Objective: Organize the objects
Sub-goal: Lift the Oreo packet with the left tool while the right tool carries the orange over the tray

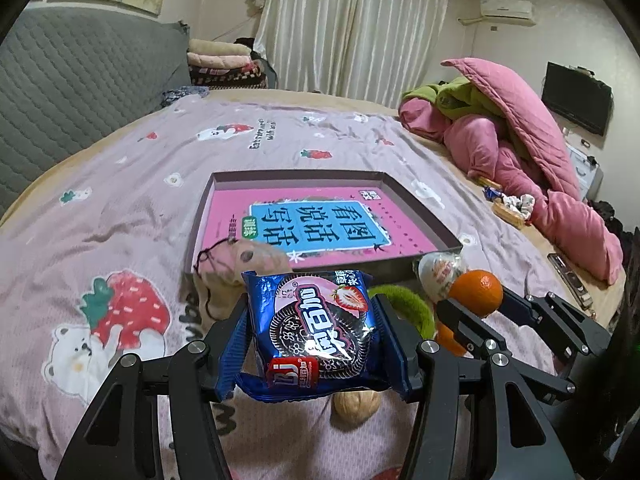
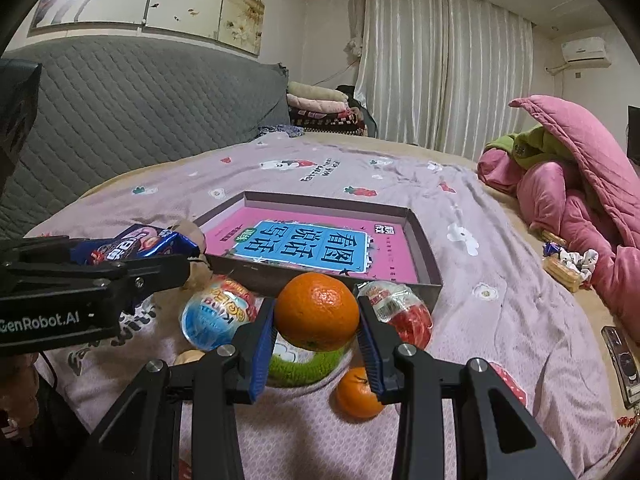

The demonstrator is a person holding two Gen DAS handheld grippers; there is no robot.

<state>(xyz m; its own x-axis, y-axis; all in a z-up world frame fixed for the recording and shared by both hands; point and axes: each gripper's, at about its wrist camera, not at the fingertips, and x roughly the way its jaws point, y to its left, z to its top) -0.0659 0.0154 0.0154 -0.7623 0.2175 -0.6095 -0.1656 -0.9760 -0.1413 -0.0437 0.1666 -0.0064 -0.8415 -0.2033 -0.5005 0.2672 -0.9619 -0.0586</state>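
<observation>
My left gripper is shut on a blue cookie packet and holds it above the bedspread. My right gripper is shut on an orange, also lifted off the bed; it shows at the right of the left wrist view as the orange. Ahead of both lies a shallow box with a pink and blue book in it. On the bed below sit a second orange, a green ring, two plastic-wrapped egg toys, a walnut and a beige pouch.
The bed has a pink strawberry-print spread. A heap of pink and green quilts lies at the right with snacks beside it. A phone-like device rests near the right edge. A grey headboard stands at the left.
</observation>
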